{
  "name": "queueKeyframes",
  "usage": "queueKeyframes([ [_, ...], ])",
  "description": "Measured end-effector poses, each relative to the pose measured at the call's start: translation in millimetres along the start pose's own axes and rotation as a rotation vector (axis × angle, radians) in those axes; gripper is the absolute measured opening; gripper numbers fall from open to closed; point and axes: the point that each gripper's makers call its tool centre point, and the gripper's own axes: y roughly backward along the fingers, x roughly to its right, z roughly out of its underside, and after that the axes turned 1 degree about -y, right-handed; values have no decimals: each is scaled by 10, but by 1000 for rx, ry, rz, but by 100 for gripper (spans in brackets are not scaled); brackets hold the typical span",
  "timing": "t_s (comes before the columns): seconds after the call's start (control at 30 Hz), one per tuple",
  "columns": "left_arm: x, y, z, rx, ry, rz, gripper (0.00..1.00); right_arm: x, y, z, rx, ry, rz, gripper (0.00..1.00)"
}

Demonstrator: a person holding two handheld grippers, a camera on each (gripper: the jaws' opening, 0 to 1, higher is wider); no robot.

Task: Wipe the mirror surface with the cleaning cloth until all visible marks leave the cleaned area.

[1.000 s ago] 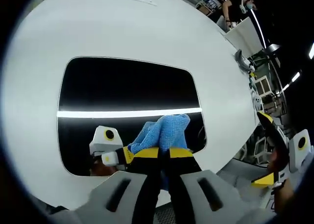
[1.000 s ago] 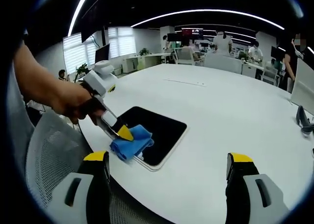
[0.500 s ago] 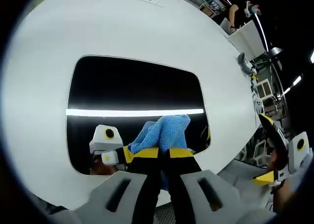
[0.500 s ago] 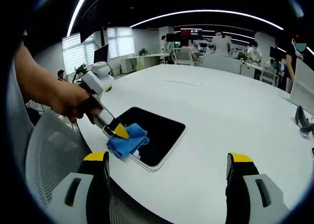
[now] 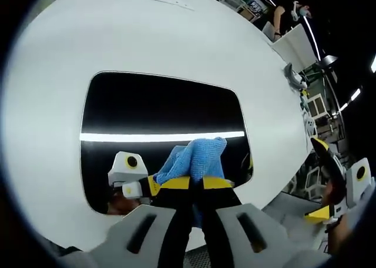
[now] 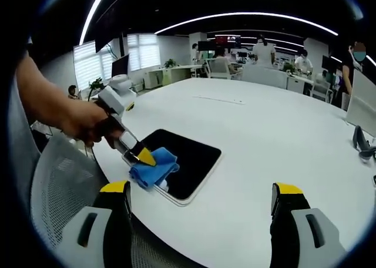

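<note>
**Wiping cloth pressed on the mirror's near end**

Spreading across both views is the round white desk (image 6: 276, 144), with a mesh chair (image 6: 56, 197) at its near edge in the right gripper view. On the desk near that edge lies the dark mirror (image 5: 164, 112), a rounded rectangle lying flat; it reflects a bright strip of ceiling light and the left gripper's own camera box.

The left gripper (image 5: 197, 183) has its yellow-tipped jaws pressed together, pinching the blue cloth (image 5: 197, 156). The bunched cloth rests on the mirror's near end, close to the corner nearest the chair. In the right gripper view a hand (image 6: 82, 124) grasps this gripper and slants it down onto the cloth (image 6: 154, 167).

The right gripper (image 6: 200, 191) hangs above the desk edge, well apart from the mirror, jaws spread wide with nothing between them.
</note>
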Motion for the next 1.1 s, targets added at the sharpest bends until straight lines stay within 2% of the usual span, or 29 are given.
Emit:
queueKeyframes([
  [0.27, -23, -29, -113, -5, -2, 9, 1, 10, 1, -2, 2, 1, 7, 99],
  [1.1, -124, -219, -689, 7, -30, 8, 1, 46, -13, 2, -3, -8, 18, 99],
])
